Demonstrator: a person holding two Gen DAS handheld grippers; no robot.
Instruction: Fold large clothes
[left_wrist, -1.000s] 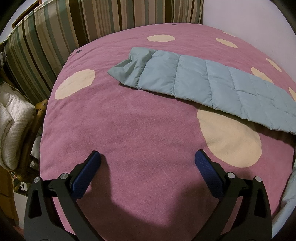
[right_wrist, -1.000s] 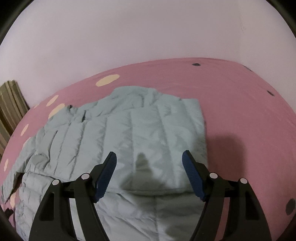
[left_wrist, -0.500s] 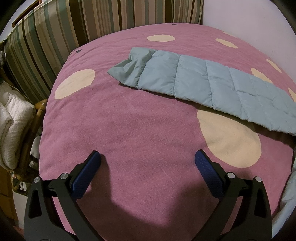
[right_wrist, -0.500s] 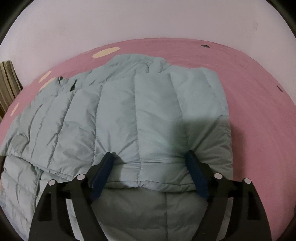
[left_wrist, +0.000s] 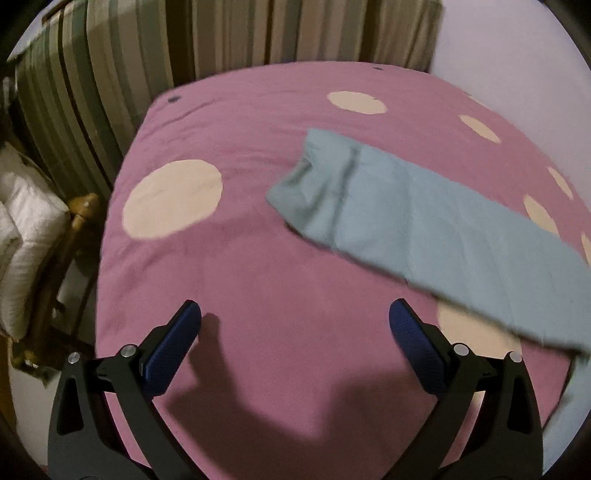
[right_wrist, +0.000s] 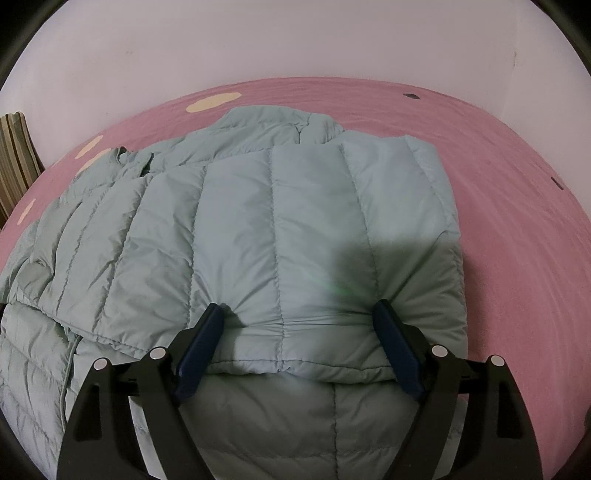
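A pale blue-green quilted puffer jacket (right_wrist: 258, 229) lies spread over the pink bedcover with cream dots (right_wrist: 517, 221), filling the frame's centre and left, one panel folded over. The right gripper (right_wrist: 299, 317) angles down, its wide-spread jaws, just opened further, dented into that fold. The left gripper (left_wrist: 295, 321) hovers open over bare cover; the jacket's sleeve (left_wrist: 424, 236) crosses the right side.

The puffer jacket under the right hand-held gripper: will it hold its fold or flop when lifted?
The puffer jacket looks soft and floppy: its edge puckers where the right hand-held gripper presses in. The puffy quilted panels suggest it is light and may spring open. The smooth shell could slip.
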